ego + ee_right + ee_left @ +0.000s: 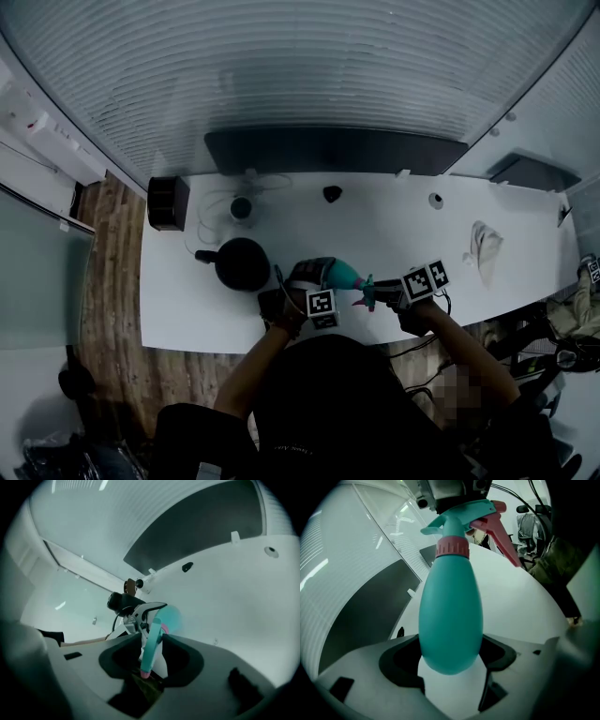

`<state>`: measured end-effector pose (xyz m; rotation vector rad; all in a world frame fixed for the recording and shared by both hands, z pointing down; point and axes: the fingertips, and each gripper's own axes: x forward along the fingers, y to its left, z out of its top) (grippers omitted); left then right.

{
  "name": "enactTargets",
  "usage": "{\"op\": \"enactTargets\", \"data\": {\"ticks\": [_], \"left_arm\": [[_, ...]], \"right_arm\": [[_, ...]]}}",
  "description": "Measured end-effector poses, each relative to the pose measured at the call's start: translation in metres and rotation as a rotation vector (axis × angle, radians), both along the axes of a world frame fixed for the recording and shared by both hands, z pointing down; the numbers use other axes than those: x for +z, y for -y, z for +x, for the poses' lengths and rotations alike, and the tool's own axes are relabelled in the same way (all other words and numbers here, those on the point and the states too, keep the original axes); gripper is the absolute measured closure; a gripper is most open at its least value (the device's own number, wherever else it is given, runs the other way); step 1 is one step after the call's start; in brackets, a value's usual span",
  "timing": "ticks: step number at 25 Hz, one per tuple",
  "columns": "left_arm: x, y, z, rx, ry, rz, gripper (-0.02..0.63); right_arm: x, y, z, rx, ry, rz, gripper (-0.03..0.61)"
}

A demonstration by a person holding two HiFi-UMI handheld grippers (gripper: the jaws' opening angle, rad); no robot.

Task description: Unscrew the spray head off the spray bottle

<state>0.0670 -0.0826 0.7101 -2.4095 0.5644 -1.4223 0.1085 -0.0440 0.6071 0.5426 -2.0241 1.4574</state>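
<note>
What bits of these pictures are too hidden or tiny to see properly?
Head view: the spray bottle is tiny, half covered by the left gripper and right gripper.
Right gripper view: the bottle is blurred behind the spray head.
Head view: a small dark thing on the table, too small to name.

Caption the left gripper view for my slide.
Left gripper clamps the base of a teal plastic spray bottle; right gripper grips its teal-and-pink spray head.

Top (328,394): dark.
Left gripper (452,667): pale grey shell, dark fingers (396,660).
Right gripper (150,660): grey shell, dark fingers.
Cubes (321,303): white, black square markers.
</note>
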Motion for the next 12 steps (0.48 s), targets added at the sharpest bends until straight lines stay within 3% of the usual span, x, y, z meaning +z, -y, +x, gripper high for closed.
{"op": "enactTargets", "data": {"ticks": [3,9,12], "left_arm": [[0.006,-0.007,-0.001,0.010,0.024,-0.037,0.236],[0.007,-0.016,0.003,0.054,0.012,-0.108,0.236],[0.008,-0.012,0.003,0.060,0.004,-0.096,0.236]], "right_arm": [[0.005,0.004,0.001,0.018,0.008,-0.020,0.451],[0.003,-0.002,0.002,-0.133,-0.076,0.069,0.459],[-0.002,-0.002,0.001,-0.205,-0.092,0.117,0.457]]}}
